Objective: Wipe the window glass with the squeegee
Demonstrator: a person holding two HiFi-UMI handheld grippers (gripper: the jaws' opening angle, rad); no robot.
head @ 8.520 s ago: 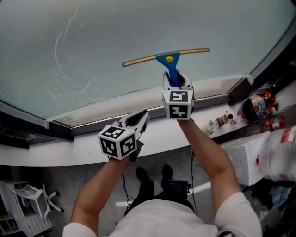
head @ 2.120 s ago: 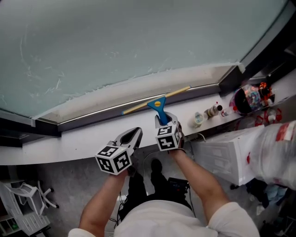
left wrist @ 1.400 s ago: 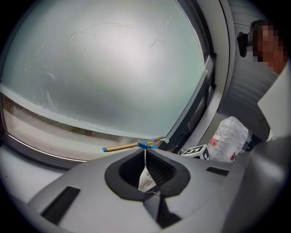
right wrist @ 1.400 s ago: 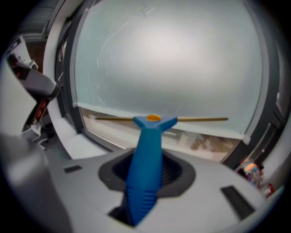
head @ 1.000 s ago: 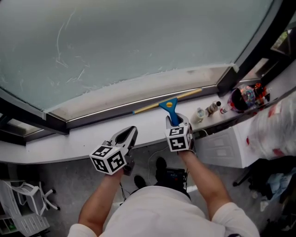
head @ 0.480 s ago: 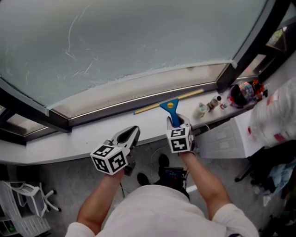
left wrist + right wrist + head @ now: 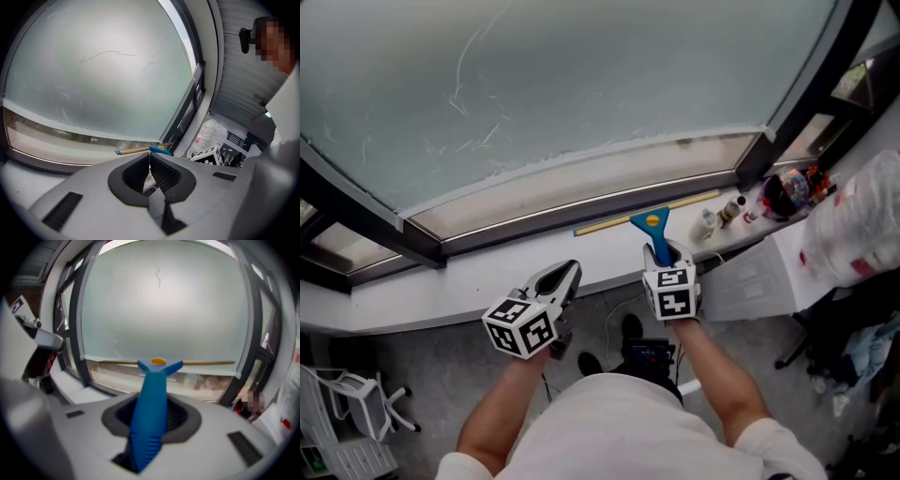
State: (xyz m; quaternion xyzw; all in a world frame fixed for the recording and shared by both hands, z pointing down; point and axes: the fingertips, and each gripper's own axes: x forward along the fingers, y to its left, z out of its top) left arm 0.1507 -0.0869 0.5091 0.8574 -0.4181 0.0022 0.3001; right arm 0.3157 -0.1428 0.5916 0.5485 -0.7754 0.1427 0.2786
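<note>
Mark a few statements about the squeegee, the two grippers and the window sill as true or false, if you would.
1. The right gripper holds the squeegee by its blue handle. True.
2. The left gripper grips a cloth. False: its jaws are together with nothing between them.
3. The squeegee's blade is high up on the window glass. False: it lies low, along the bottom frame by the white sill.
4. Small bottles sit to the right of the squeegee. True.
</note>
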